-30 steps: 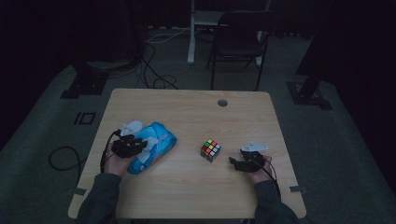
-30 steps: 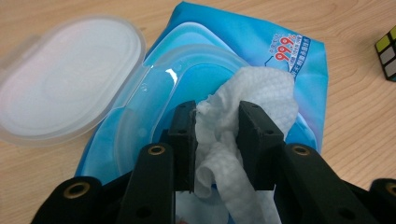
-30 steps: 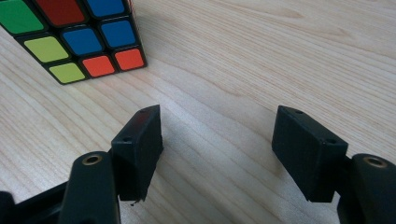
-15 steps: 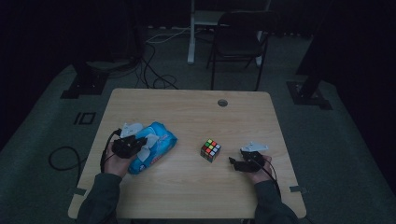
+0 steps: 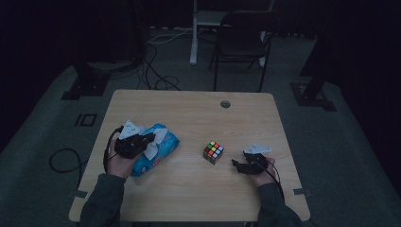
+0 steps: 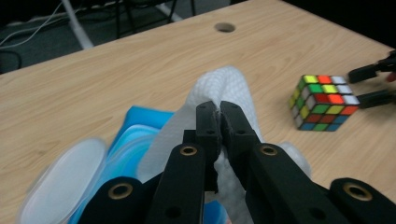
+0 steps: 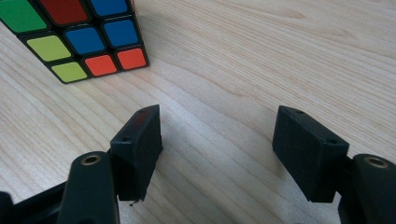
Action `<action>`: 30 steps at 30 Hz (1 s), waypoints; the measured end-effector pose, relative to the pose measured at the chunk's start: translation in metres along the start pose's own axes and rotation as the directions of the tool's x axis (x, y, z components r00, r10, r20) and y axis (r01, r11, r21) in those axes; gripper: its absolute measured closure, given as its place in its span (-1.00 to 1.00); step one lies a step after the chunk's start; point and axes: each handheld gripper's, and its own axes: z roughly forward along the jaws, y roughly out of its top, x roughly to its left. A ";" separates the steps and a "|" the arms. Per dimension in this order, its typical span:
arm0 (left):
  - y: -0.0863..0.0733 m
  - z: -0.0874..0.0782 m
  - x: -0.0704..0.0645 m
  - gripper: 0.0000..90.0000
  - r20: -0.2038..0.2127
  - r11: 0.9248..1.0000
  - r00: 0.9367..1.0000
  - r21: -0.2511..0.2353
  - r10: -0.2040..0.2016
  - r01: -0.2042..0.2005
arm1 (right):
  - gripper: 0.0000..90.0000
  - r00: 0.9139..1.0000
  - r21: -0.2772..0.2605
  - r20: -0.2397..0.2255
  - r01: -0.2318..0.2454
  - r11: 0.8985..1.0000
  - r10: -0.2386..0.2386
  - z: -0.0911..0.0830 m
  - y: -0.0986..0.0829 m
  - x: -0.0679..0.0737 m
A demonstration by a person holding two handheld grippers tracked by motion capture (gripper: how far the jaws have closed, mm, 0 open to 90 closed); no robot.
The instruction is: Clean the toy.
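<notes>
- A pale wooden table (image 5: 189, 113) stands in a dim room, with a black chair (image 5: 241, 42) behind it.
- A white textured wipe (image 6: 229, 88) rises from the blue plastic wipe packet (image 5: 158, 151) at the table's left side, its clear round lid (image 6: 65, 182) flipped open.
- The left gripper (image 6: 218, 109) has its 2 jaws pressed together, pinching the wipe's fold between the tips.
- A multicoloured puzzle cube (image 5: 213, 152) sits near the table's middle.
- The right gripper (image 7: 217, 140) rests beside the cube, jaws spread wide over bare wood.
</notes>
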 end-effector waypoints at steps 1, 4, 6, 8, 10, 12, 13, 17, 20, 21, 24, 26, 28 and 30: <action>0.001 -0.001 0.000 0.95 0.001 1.000 1.000 -0.009 -0.001 0.002 | -0.27 1.000 0.000 -0.001 0.000 1.000 0.000 0.000 0.000 0.000; 0.005 -0.007 -0.002 0.95 0.024 0.999 1.000 -0.045 -0.009 0.011 | -0.26 1.000 0.000 -0.001 0.000 1.000 0.000 0.000 0.000 0.000; 0.010 -0.010 -0.005 0.95 0.019 0.998 1.000 -0.061 0.009 -0.008 | -0.26 1.000 -0.001 -0.001 -0.001 1.000 0.001 0.000 0.000 0.000; 0.012 -0.009 -0.003 0.94 0.005 0.999 1.000 -0.052 0.015 -0.014 | -0.26 1.000 0.000 -0.001 0.001 1.000 -0.001 0.000 0.000 0.000; 0.010 -0.005 0.002 0.94 -0.014 0.999 1.000 -0.031 0.007 -0.008 | -0.26 1.000 0.000 -0.003 0.003 1.000 -0.003 0.000 0.000 0.001; 0.006 0.000 0.007 0.93 -0.044 1.000 0.999 -0.009 -0.005 0.004 | -0.26 1.000 0.000 -0.004 0.003 1.000 -0.003 0.000 0.000 0.001; 0.003 0.003 0.009 0.92 -0.067 1.000 0.998 0.015 -0.004 0.005 | -0.26 1.000 0.000 -0.004 0.004 1.000 -0.004 0.000 0.000 0.001; -0.014 0.018 0.017 0.74 -0.117 0.995 0.993 0.102 -0.010 0.022 | -0.26 1.000 -0.001 -0.004 0.007 1.000 -0.007 0.000 0.000 0.001; -0.024 0.026 0.023 0.40 -0.134 0.988 0.991 0.147 -0.030 0.049 | -0.26 1.000 0.000 -0.004 0.004 1.000 -0.004 0.000 0.000 0.001; -0.026 0.028 0.024 0.32 -0.134 0.987 0.990 0.153 -0.036 0.057 | -0.26 1.000 0.000 -0.004 0.004 1.000 -0.004 0.000 0.000 0.001; -0.032 0.036 0.030 0.13 -0.133 0.979 0.989 0.186 -0.061 0.086 | -0.27 1.000 0.000 -0.004 0.004 1.000 -0.004 0.000 0.000 0.001; -0.033 0.038 0.032 0.10 -0.128 0.976 0.989 0.191 -0.078 0.101 | -0.27 1.000 0.000 -0.004 0.005 1.000 -0.005 0.000 0.000 0.001; -0.034 0.041 0.034 0.10 -0.127 0.972 0.988 0.206 -0.084 0.109 | -0.28 1.000 0.001 -0.003 0.002 1.000 -0.002 0.000 0.000 0.001; -0.035 0.043 0.036 0.17 -0.133 0.969 0.987 0.219 -0.084 0.112 | -0.34 1.000 0.004 -0.004 0.005 1.000 -0.005 0.001 0.001 0.001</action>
